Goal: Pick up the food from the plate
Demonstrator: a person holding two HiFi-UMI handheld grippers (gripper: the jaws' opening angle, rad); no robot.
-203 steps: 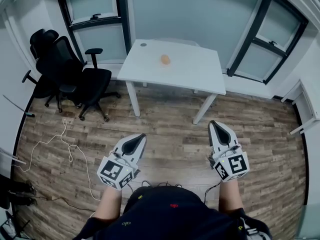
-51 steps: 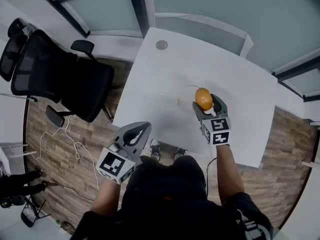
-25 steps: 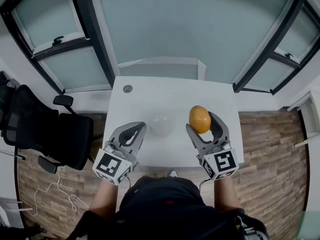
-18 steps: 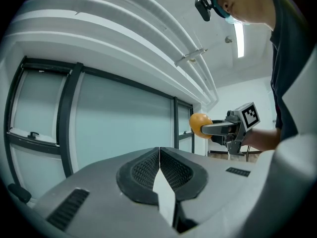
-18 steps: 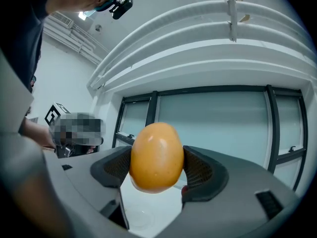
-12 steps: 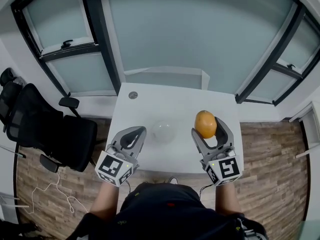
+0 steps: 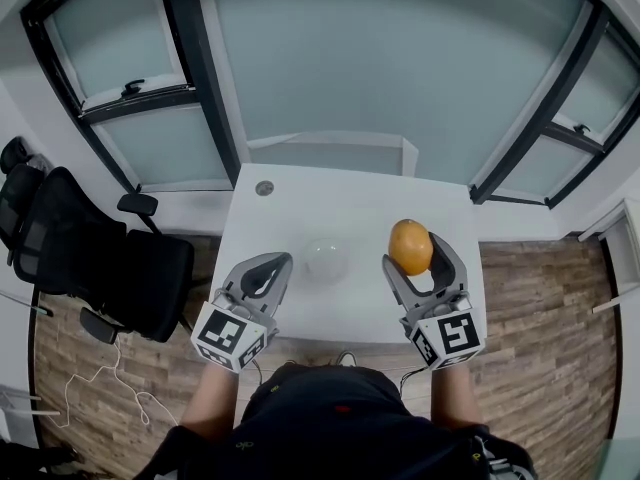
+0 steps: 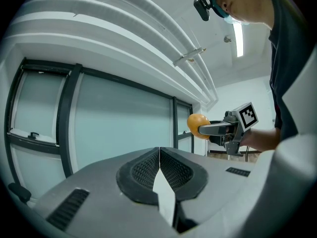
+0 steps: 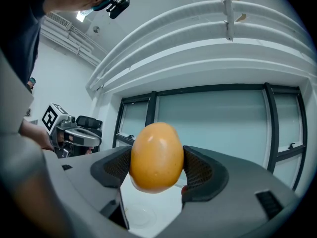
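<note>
An orange, egg-shaped piece of food point(image 7: 411, 246) is held up in the air, with my right gripper point(image 7: 413, 253) shut on it; it fills the middle of the right gripper view point(image 9: 156, 156) between the two dark pads. A clear glass plate point(image 7: 327, 258) lies bare on the white table point(image 7: 350, 203), low in the right gripper view point(image 9: 140, 215). My left gripper point(image 7: 263, 274) hovers over the table's near left part, its jaws pressed together with nothing between them point(image 8: 159, 168). The right gripper and the food also show at the right of the left gripper view point(image 8: 198, 126).
A black office chair point(image 7: 90, 253) stands left of the table. A small round grommet point(image 7: 264, 188) sits in the table's far left corner. Dark-framed windows point(image 7: 120, 58) and a wall lie behind the table. Wood floor with a loose white cable point(image 7: 75, 398) is on the left.
Over eight seconds the view came up to the table and the right gripper lifted the food off the plate. In the last half second nothing has visibly moved.
</note>
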